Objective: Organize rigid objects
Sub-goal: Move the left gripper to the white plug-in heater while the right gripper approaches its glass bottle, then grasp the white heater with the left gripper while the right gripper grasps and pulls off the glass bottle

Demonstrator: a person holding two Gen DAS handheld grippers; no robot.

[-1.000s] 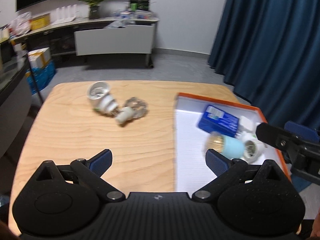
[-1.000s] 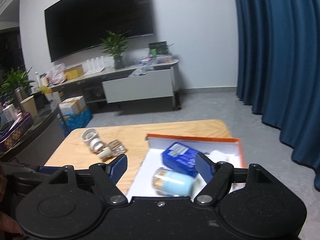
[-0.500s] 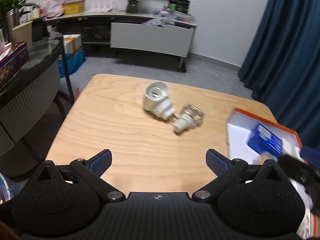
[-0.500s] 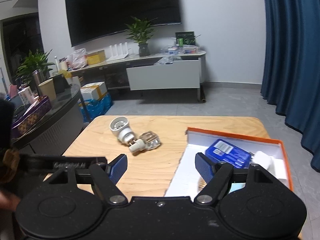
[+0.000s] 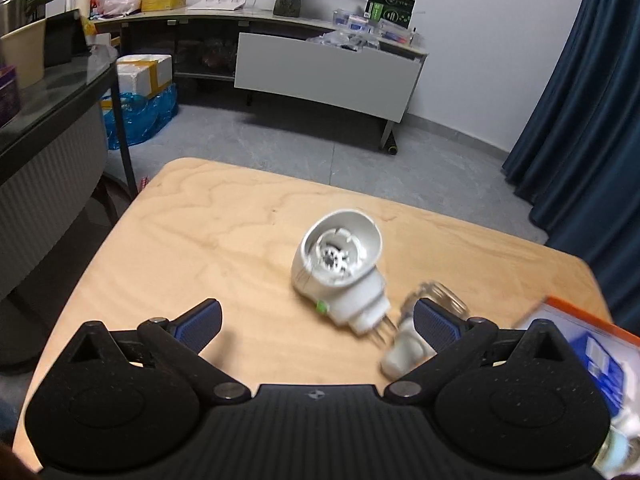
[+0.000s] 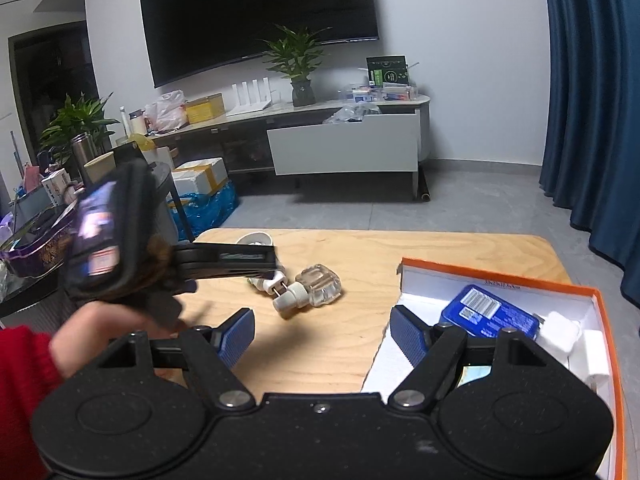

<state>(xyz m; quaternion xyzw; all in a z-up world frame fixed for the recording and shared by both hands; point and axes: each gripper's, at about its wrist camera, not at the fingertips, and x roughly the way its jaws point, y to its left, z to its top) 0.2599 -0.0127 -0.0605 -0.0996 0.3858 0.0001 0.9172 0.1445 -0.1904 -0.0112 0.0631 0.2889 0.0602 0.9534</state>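
1. Nearest to me, my left gripper has its jaws spread wide with nothing between them; its blue pads hang over the wooden table, and I cannot tell whether they touch it.
2. My right gripper is also wide open and holds nothing. Its left pad sits over bare wood and its right pad is at the near left edge of the orange box.
3. Just beyond the left gripper's right pad lies the clear bottle with a white cap, on its side and partly hidden by that finger; in the right wrist view the same bottle lies out in the middle of the table.
4. Touching or just beside the bottle's cap is the white plug-in device, lying tilted with its round opening facing up and away and its metal prongs pointing at the bottle. It sits ahead of the left gripper's gap, slightly to the right.
5. In the right wrist view the left gripper's body reaches over the table from the left, covering part of the white device.
6. Inside the orange box lie a blue packet and, just to its right, a white adapter.
7. Farther back stand a low cabinet, a potted plant and a dark screen on the wall.
8. A blue curtain hangs on the right.
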